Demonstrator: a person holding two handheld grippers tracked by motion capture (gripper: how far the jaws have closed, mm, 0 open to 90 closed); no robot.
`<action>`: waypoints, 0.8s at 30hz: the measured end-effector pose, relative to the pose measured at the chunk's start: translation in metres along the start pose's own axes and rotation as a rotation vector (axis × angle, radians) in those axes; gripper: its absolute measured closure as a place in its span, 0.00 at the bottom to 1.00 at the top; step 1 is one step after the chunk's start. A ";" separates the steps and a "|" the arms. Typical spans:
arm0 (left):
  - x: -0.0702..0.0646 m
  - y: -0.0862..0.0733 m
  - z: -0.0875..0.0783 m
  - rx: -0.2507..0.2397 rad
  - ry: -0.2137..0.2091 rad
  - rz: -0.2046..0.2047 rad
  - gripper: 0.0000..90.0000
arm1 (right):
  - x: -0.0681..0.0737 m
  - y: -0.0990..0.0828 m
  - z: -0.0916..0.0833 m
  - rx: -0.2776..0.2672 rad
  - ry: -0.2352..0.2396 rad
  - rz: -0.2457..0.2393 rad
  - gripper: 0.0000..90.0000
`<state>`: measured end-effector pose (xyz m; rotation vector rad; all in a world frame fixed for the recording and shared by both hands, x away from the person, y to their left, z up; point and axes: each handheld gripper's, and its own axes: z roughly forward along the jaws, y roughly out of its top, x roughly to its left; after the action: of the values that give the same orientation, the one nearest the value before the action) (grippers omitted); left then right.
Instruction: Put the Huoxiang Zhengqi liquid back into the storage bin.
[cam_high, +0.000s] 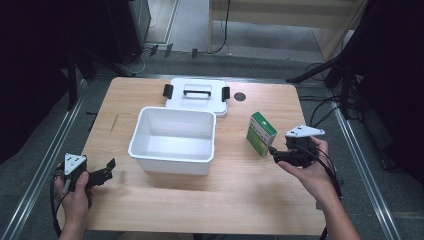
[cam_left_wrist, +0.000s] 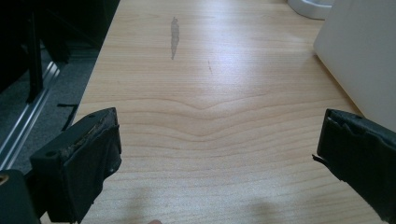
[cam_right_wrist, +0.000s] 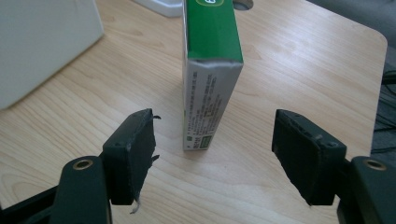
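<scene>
The green box (cam_high: 261, 132) stood upright toward the surface's right edge, just ahead of the open right claw (cam_right_wrist: 215, 158), apparently about to be gripped, while the left claw (cam_left_wrist: 219, 158) waited open near the front-left corner.

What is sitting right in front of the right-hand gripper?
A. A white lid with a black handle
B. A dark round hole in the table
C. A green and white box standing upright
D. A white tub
C: the right gripper has its jaws open toward the green and white box, which stands upright on the table just beyond them, not yet gripped.
</scene>
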<state>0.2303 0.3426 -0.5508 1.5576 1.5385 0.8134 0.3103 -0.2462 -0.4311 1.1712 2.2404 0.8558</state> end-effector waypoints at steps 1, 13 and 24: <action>0.000 0.000 0.000 0.000 0.000 0.000 0.00 | 0.000 0.000 0.000 0.000 0.000 0.000 0.34; 0.000 0.000 0.000 0.002 -0.001 -0.006 0.00 | 0.005 0.048 0.019 0.217 -0.009 -0.047 0.40; 0.001 0.000 0.000 0.000 0.002 -0.012 0.00 | -0.001 0.080 0.030 0.373 0.032 -0.020 0.49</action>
<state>0.2307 0.3436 -0.5510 1.5461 1.5480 0.8084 0.3737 -0.2024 -0.3951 1.2973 2.5048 0.4601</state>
